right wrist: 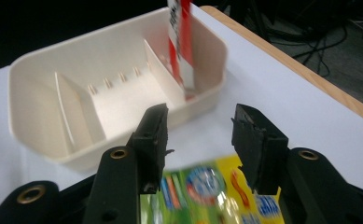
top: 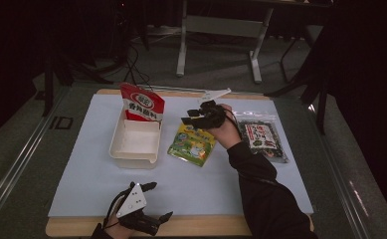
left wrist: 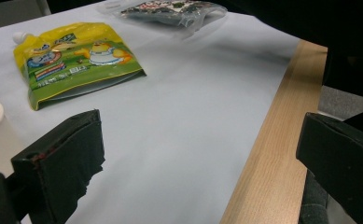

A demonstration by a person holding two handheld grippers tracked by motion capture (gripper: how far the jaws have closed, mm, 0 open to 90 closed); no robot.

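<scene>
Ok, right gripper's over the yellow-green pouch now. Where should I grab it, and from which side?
The pouch lies flat, so a straight top-down pinch would probably slip. Its far end, under the open right gripper, has a small white spout. I'd take that end's edge from above, jaws across the thin seam, away from the bin.

A cream divided bin [top: 134,144] sits left of the mat's centre, a red-and-white packet [top: 142,103] upright in its far compartment. A yellow-green pouch [top: 191,144] lies flat mid-mat; a dark seaweed bag [top: 263,139] lies near the right edge.
</scene>
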